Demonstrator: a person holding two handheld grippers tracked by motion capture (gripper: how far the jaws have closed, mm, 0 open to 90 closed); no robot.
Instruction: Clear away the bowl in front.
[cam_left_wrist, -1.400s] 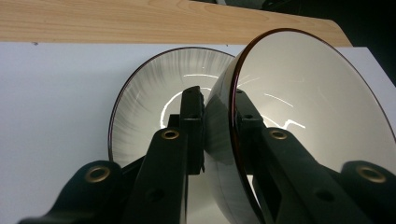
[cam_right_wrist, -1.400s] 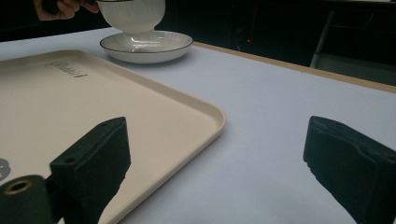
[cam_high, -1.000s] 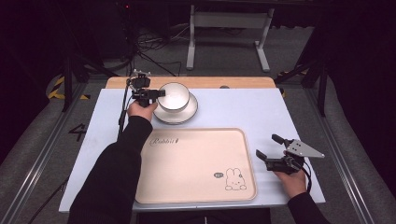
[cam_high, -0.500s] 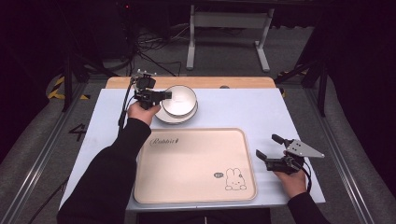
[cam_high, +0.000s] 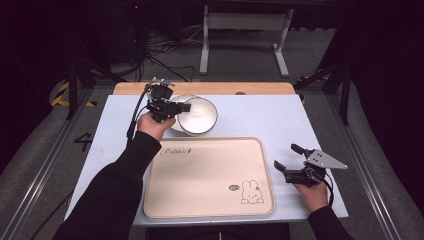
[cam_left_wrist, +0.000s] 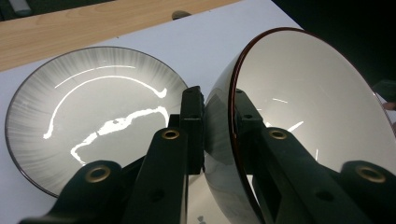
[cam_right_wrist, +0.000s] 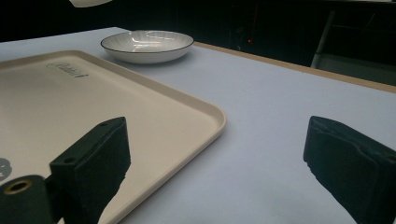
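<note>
- At the table's far left, the left gripper (cam_high: 172, 108) is clamped on the rim of a white bowl (cam_high: 199, 116), one jaw inside the wall and one outside, holding it tilted above a shallow striped plate (cam_left_wrist: 88, 112).
- The pinch takes only a thin edge of a smooth glazed wall; I judge the bowl could slip or swing down and strike the plate if the hand turns quickly.
- The left gripper view shows the rim bite and the plate beneath; the high view leaves the plate mostly hidden behind the bowl.
- In the middle lies a cream tray (cam_high: 200, 200), bare.
- At right, the right gripper (cam_high: 290, 165) rests on the table beside the tray, jaws spread wide, holding nothing.
</note>
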